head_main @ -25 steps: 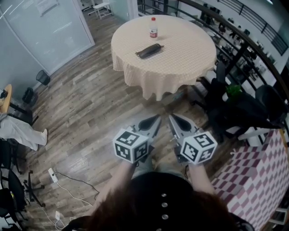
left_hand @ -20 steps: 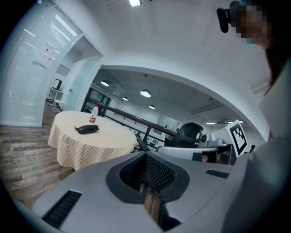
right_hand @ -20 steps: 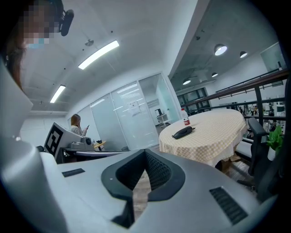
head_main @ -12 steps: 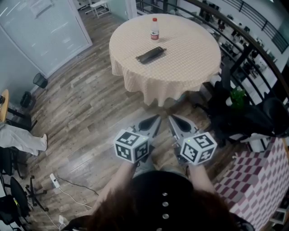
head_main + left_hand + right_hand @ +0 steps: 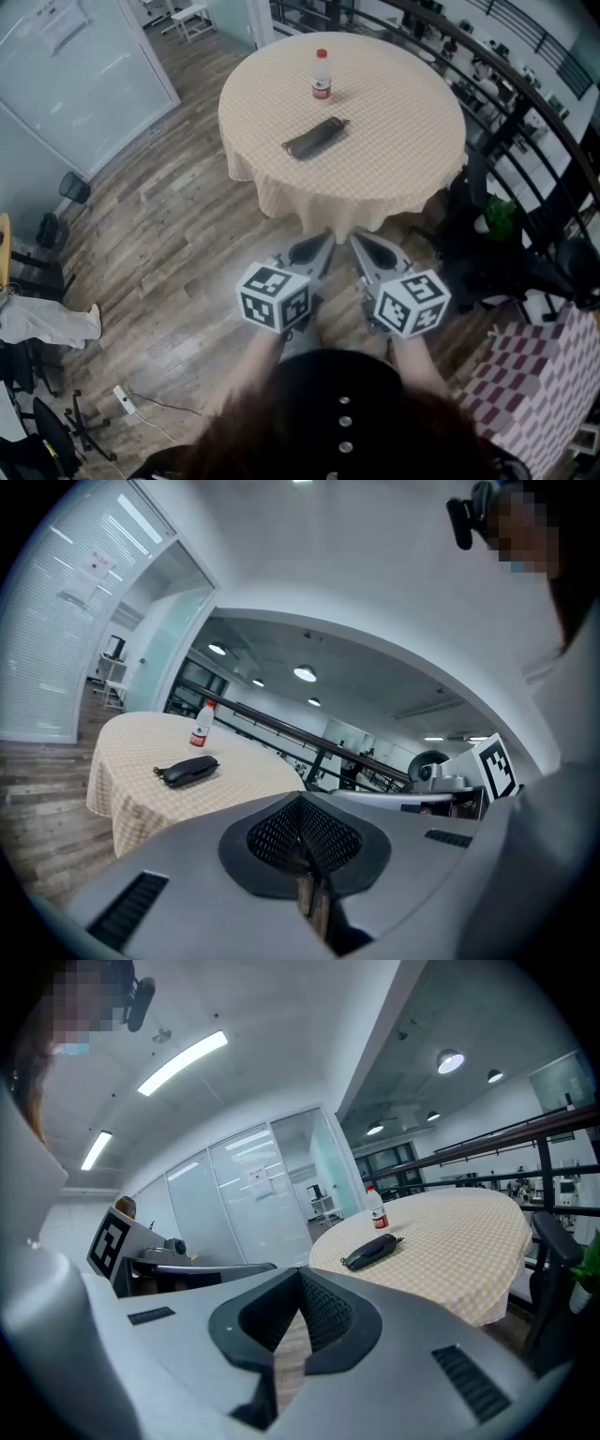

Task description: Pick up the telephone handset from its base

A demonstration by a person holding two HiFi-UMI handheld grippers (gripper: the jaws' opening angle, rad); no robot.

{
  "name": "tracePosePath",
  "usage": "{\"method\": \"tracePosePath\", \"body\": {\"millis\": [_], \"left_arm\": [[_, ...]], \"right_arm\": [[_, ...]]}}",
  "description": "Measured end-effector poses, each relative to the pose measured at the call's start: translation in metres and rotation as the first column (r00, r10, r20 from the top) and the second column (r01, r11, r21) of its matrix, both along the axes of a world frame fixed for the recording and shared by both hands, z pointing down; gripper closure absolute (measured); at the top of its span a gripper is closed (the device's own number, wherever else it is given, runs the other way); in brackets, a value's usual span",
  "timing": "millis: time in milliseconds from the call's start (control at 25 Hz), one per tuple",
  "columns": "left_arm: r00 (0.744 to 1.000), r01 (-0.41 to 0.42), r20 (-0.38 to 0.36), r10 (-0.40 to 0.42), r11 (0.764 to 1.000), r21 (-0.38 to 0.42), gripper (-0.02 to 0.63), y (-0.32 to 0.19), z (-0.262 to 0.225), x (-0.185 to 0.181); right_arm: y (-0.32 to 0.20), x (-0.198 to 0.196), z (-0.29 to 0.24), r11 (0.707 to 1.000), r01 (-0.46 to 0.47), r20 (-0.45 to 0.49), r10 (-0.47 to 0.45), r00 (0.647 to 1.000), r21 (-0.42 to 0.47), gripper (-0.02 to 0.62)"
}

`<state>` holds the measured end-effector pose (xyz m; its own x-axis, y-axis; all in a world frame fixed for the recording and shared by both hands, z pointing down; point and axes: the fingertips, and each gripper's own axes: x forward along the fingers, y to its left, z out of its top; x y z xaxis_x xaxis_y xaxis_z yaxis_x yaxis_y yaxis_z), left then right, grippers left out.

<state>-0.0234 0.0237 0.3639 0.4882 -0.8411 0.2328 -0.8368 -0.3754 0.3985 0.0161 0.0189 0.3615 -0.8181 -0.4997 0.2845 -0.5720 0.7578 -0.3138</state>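
A black telephone handset [image 5: 315,138] lies on its base near the middle of a round table [image 5: 281,202] with a beige checked cloth. It also shows in the left gripper view [image 5: 190,771] and the right gripper view [image 5: 373,1251]. My left gripper [image 5: 324,243] and right gripper [image 5: 357,242] are side by side in front of me, just short of the table's near edge and well away from the phone. Both point at the table. Both are shut with nothing between their jaws.
A small plastic bottle with a red label [image 5: 322,75] stands beyond the phone. Dark chairs [image 5: 487,234] and a curved railing [image 5: 525,84] crowd the right side. A pink checked table [image 5: 534,375] sits at lower right. A glass wall [image 5: 75,66] is at left.
The table and phone have come closer and lower in the head view as I walk toward them. Both grippers keep their place in front of me, still shut.
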Motion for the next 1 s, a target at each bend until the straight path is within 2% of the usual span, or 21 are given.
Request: {"method": "tracePosePath", "body": {"millis": [160, 560, 1000], "left_arm": [[0.999, -0.023, -0.032, 0.023, 1.0, 0.008, 0.6, -0.036, -0.011, -0.026], [0.994, -0.106, 0.016, 0.105, 0.993, 0.051, 0.6, -0.124, -0.029, -0.068], [0.986, -0.16, 0.057, 0.159, 0.987, 0.017, 0.6, -0.161, -0.014, -0.084]], "right_arm": [[-0.031, -0.028, -0.009, 1.0, -0.008, 0.016, 0.008, 1.0, 0.004, 0.586], [-0.116, -0.067, -0.025, 0.993, -0.109, 0.042, 0.107, 0.993, 0.044, 0.586], [-0.154, -0.086, -0.01, 0.987, -0.163, 0.042, 0.163, 0.986, -0.001, 0.586]]}}
